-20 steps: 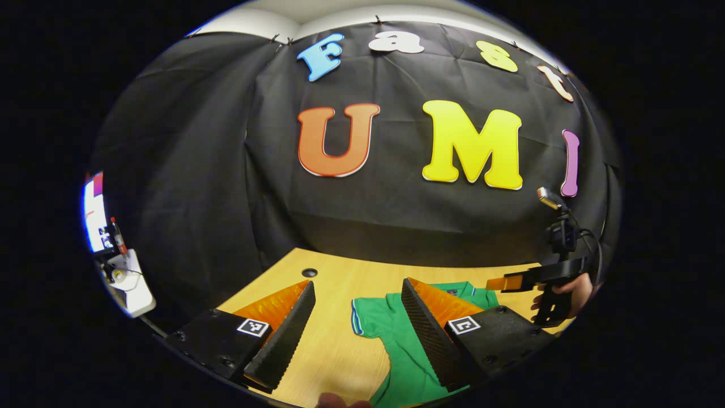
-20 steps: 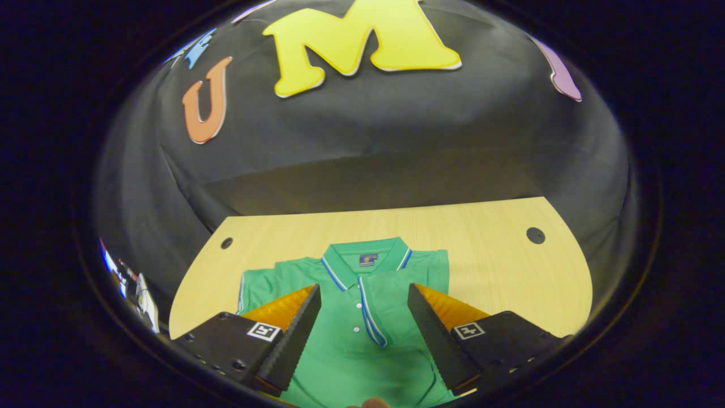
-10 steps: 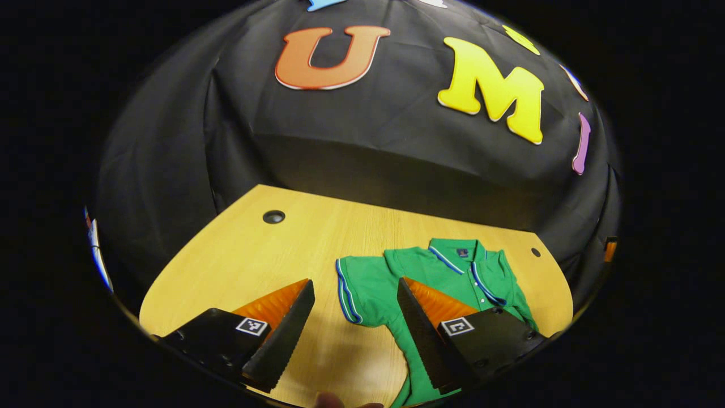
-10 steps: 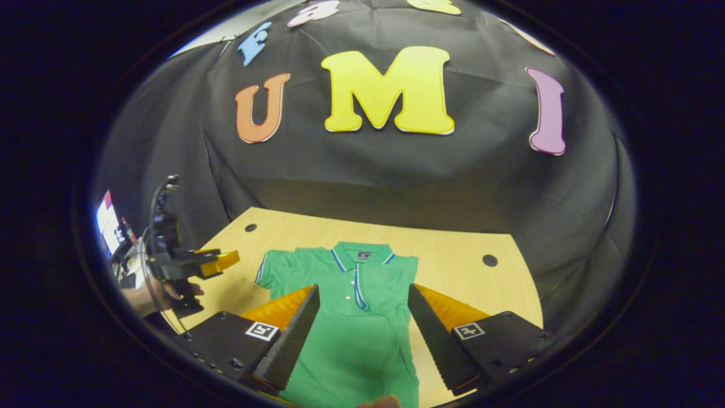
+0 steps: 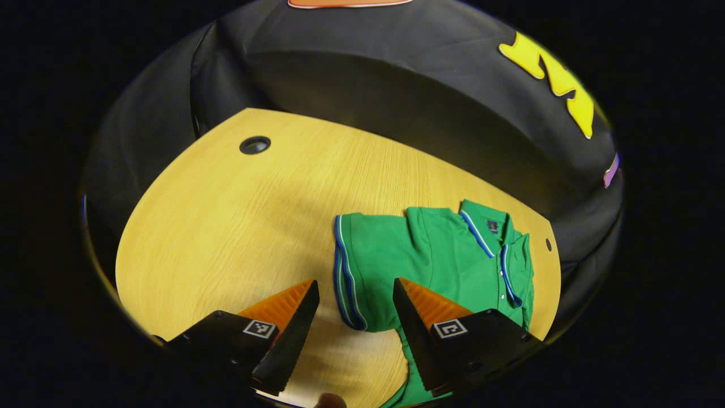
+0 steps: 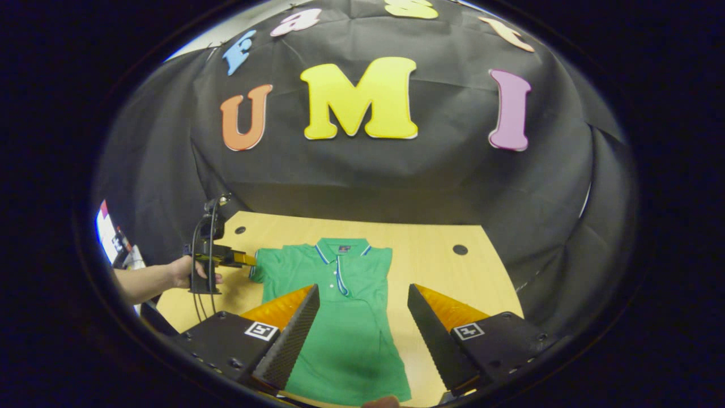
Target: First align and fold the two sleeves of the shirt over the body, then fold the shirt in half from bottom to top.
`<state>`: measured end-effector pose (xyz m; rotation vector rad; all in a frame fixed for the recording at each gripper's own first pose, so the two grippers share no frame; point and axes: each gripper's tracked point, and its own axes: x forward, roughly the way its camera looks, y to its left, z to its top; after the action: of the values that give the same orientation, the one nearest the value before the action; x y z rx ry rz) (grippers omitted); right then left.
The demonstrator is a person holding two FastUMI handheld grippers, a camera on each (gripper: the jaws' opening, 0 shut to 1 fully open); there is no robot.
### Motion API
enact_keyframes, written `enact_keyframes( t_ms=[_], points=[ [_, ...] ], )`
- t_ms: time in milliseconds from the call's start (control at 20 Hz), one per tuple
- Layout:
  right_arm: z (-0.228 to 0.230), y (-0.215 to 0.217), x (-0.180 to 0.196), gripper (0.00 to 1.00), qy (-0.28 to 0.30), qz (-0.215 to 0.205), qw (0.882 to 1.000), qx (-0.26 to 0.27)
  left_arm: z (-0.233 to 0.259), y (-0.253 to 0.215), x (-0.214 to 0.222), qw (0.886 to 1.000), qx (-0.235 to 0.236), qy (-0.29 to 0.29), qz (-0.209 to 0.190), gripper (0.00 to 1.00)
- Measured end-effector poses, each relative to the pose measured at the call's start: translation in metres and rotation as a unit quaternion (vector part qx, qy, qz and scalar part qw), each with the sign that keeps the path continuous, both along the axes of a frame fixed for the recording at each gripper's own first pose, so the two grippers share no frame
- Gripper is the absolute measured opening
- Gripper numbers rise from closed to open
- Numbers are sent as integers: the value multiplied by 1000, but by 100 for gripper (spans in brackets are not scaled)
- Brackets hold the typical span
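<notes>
A green polo shirt (image 6: 345, 334) with a blue-and-white trimmed collar lies flat, collar away from me, on the wooden table (image 6: 436, 266). Its left sleeve (image 5: 362, 266) sticks out sideways, its striped cuff lying just ahead of the gap of my left gripper (image 5: 354, 320), which stands open above it. In the right gripper view that left gripper (image 6: 251, 260), held by a hand (image 6: 184, 272), hovers at the sleeve's cuff (image 6: 257, 271). The shirt's right side runs as a straight edge. My right gripper (image 6: 362, 340) is open above the shirt's lower body, holding nothing.
The table has round cable holes near its far corners (image 5: 255, 145) (image 6: 460, 249). Black cloth walls close the booth behind and at both sides. A lit screen (image 6: 105, 232) and small gear stand off the table's left side.
The left gripper tilted down and moved in over the left sleeve's cuff. The right gripper drew back, so more of the shirt shows. Both stayed open.
</notes>
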<state>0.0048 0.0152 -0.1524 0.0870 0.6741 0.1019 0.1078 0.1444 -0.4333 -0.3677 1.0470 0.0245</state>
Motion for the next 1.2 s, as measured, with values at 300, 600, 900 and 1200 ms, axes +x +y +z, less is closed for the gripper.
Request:
enact_keyframes(
  t_ms=[300, 600, 900, 1200],
  points=[
    [-10, -22, -1, 96, 10, -33, 999, 12, -19, -5, -7, 995, 69, 60, -47, 84],
    [-16, -41, -2, 93, 17, -55, 998, 16, -22, -26, -5, 987, 134, 50, -77, 23],
    [-9, -51, 3, 96, 2, -60, 998, 31, -16, -28, -1, 993, 92, 30, -67, 4],
    [-7, -51, 0, 96, -8, -50, 998, 38, 23, -25, 2, 997, 62, -14, -39, 3]
  ],
)
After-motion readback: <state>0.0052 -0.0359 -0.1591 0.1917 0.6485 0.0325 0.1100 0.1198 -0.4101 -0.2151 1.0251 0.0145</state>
